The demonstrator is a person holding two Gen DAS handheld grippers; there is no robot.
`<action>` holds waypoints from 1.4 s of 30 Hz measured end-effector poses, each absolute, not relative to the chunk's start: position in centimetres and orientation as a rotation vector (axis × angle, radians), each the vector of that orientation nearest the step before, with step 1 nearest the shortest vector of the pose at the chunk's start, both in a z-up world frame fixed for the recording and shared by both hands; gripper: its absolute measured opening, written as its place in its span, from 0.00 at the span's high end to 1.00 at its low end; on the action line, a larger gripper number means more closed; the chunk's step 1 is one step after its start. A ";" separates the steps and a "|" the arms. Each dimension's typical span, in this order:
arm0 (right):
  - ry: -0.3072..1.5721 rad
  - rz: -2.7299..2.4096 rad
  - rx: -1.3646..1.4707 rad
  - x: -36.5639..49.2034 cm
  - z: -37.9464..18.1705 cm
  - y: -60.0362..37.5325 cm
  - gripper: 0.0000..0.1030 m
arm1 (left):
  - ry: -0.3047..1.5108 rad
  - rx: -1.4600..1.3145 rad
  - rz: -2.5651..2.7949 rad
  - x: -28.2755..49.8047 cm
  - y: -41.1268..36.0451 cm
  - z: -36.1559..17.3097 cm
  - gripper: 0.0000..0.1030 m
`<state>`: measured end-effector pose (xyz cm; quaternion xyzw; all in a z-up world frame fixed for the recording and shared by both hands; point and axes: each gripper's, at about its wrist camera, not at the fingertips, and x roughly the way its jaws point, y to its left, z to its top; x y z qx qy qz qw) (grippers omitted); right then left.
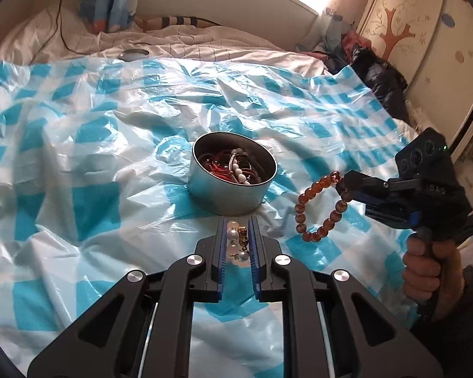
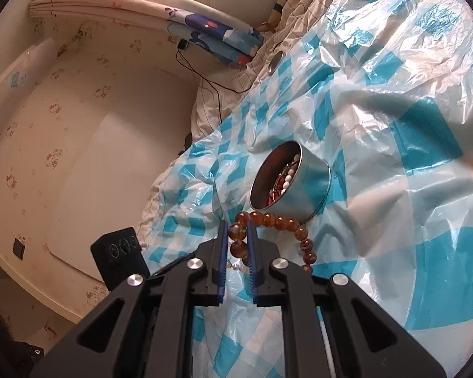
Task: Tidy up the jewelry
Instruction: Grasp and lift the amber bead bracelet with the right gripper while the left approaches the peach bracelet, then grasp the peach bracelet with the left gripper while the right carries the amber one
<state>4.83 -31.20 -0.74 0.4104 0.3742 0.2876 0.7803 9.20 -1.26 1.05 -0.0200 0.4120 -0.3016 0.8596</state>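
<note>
A round metal tin sits on the blue-and-white checked plastic sheet, holding red cords and a white bead bracelet. My left gripper is shut on a pearl-and-gold jewelry piece, just in front of the tin. My right gripper is shut on an amber bead bracelet, which hangs to the right of the tin, above the sheet. In the right wrist view the right gripper clamps the amber bracelet close to the tin.
The sheet covers a bed with a white quilt. The tin's lid lies at the sheet's far edge. A folded blue blanket, a black cable and a dark bundle lie around the bed.
</note>
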 end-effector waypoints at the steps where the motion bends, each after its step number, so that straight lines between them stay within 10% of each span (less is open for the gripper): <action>1: 0.812 0.624 0.886 4.9 -0.8 -31.1 0.88 | 0.862 -0.036 -0.631 9.2 -1.3 1.1 0.88; 42: 0.687 0.739 0.950 5.9 0.5 -31.2 0.88 | 0.619 0.198 -0.518 9.2 -5.3 4.9 0.88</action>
